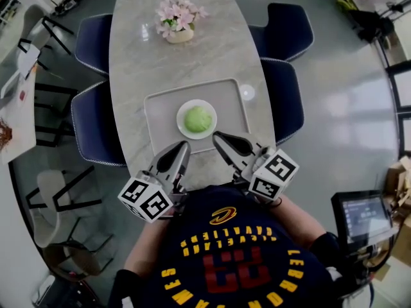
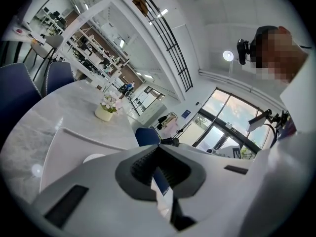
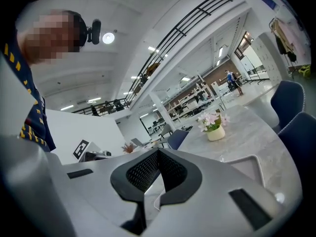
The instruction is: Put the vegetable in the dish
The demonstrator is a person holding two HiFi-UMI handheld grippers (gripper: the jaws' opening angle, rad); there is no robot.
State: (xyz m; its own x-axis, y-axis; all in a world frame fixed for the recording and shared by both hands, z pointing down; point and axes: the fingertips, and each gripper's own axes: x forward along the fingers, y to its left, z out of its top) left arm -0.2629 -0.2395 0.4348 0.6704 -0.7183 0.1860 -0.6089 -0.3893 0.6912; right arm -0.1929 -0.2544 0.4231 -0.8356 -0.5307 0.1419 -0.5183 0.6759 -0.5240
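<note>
Now left gripper [image 1: 182, 149] and right gripper [image 1: 218, 136], both closed and empty, angle toward the dish [image 1: 182, 126].

A long pale grey marble-topped table [image 1: 141, 50] runs up the head view's centre, flanked by dark blue padded chairs [image 1: 287, 27] on a glossy grey floor [image 1: 347, 108], while the left gripper view shows a round white ceiling lamp [image 2: 227, 56] upper right, a black-railed upper gallery [image 2: 168, 43] top centre and tall bright windows [image 2: 232, 115] at right.
</note>
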